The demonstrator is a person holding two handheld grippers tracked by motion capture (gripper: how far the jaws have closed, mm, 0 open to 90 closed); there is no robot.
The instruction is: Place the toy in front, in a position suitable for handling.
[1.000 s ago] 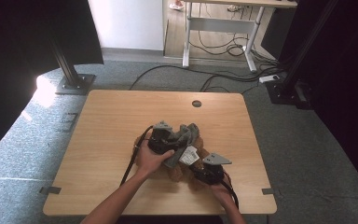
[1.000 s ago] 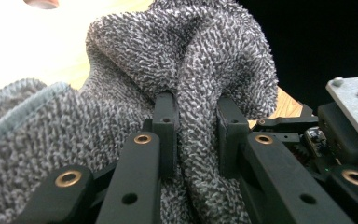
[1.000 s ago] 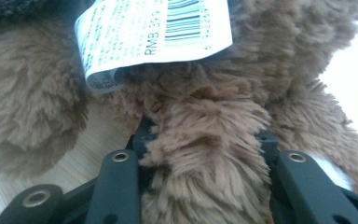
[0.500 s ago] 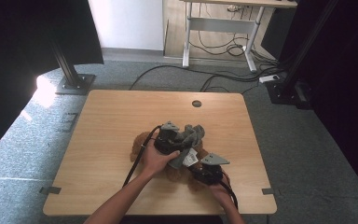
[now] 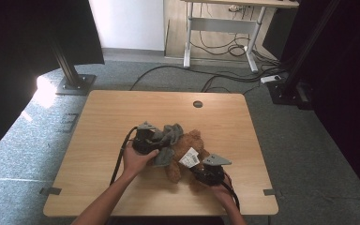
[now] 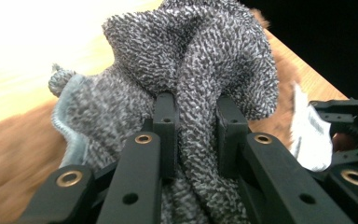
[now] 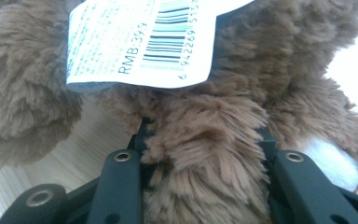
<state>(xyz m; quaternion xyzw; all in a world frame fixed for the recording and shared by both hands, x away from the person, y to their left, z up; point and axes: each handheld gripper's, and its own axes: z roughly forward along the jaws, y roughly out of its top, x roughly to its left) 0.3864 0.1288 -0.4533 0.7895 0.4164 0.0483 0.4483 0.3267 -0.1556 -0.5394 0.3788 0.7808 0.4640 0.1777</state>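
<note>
A brown teddy bear (image 5: 187, 150) lies near the middle of the wooden table (image 5: 108, 112), with a white barcode tag (image 5: 190, 158) on it. A grey knit cloth (image 5: 168, 136) is draped over the bear's left side. My left gripper (image 5: 161, 140) is shut on a fold of that cloth (image 6: 200, 70), which bunches between its jaws (image 6: 196, 112); brown fur (image 6: 14, 154) shows beneath. My right gripper (image 5: 198, 171) is at the bear's near right and is shut on a furry limb (image 7: 205, 154), just under the tag (image 7: 140, 42).
A round cable hole (image 5: 197, 103) sits near the table's far edge. Black cables trail from both grippers toward the near edge. On the carpet beyond stand a black stand base (image 5: 72, 84), a desk frame (image 5: 220, 28) and loose cables.
My left gripper has shifted to the left with the grey cloth, drawing it off the bear's body so more brown fur shows. The right gripper has stayed where it was.
</note>
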